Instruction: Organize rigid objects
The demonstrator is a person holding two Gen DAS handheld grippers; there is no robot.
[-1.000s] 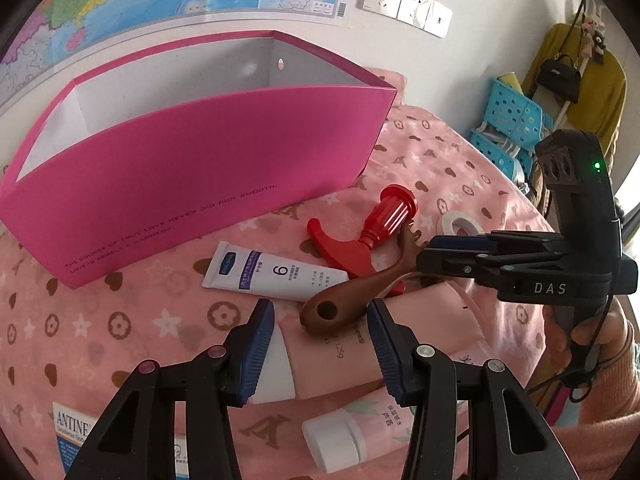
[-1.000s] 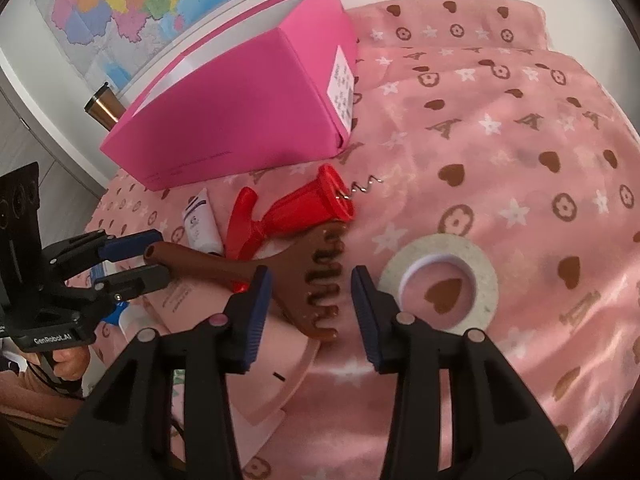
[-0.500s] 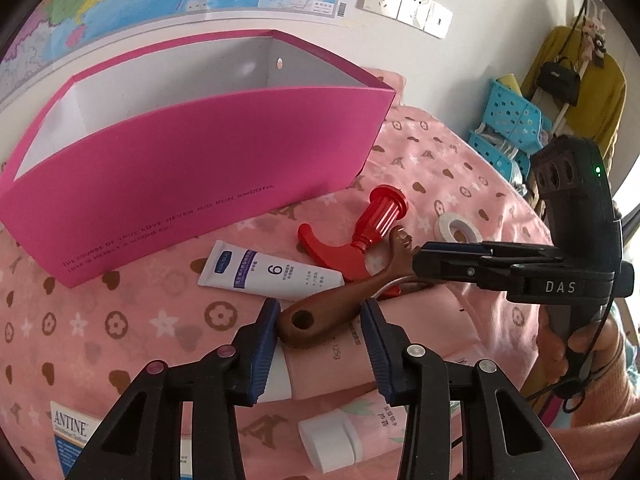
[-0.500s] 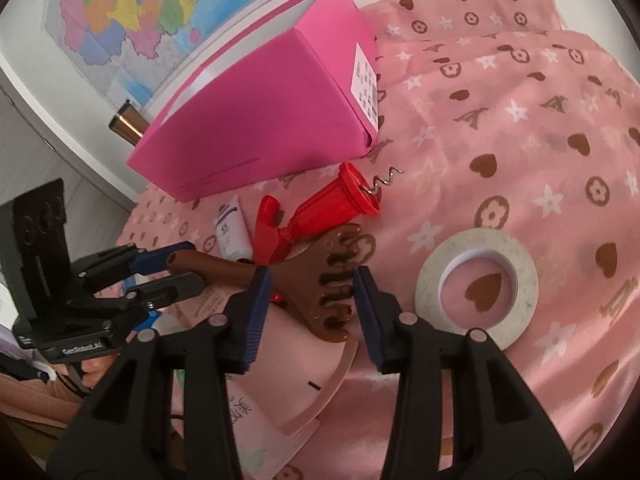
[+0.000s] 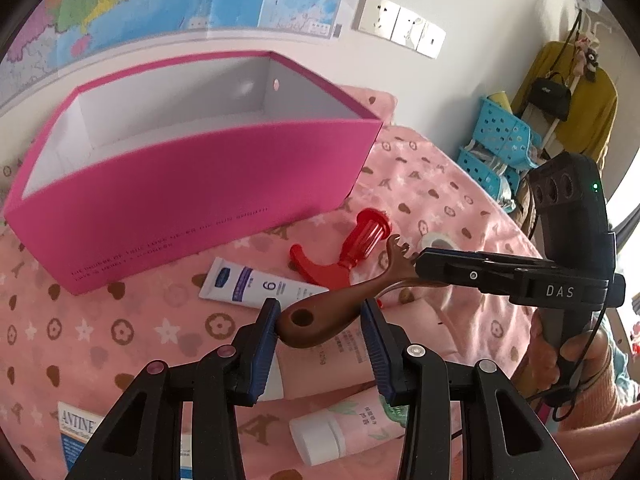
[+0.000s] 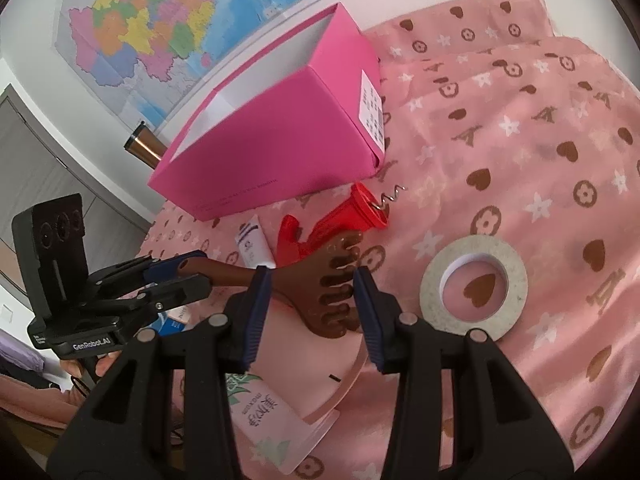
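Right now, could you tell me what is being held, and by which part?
The brown comb: right gripper brackets its toothed head, left gripper its handle; firm clamping cannot be told.

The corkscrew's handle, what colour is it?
Red; the corkscrew shows best in the right wrist view.

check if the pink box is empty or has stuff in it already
Empty, as far as shows: the pink box stands open-topped, and the left wrist view shows only bare white inner walls. Its floor is hidden behind the front wall.
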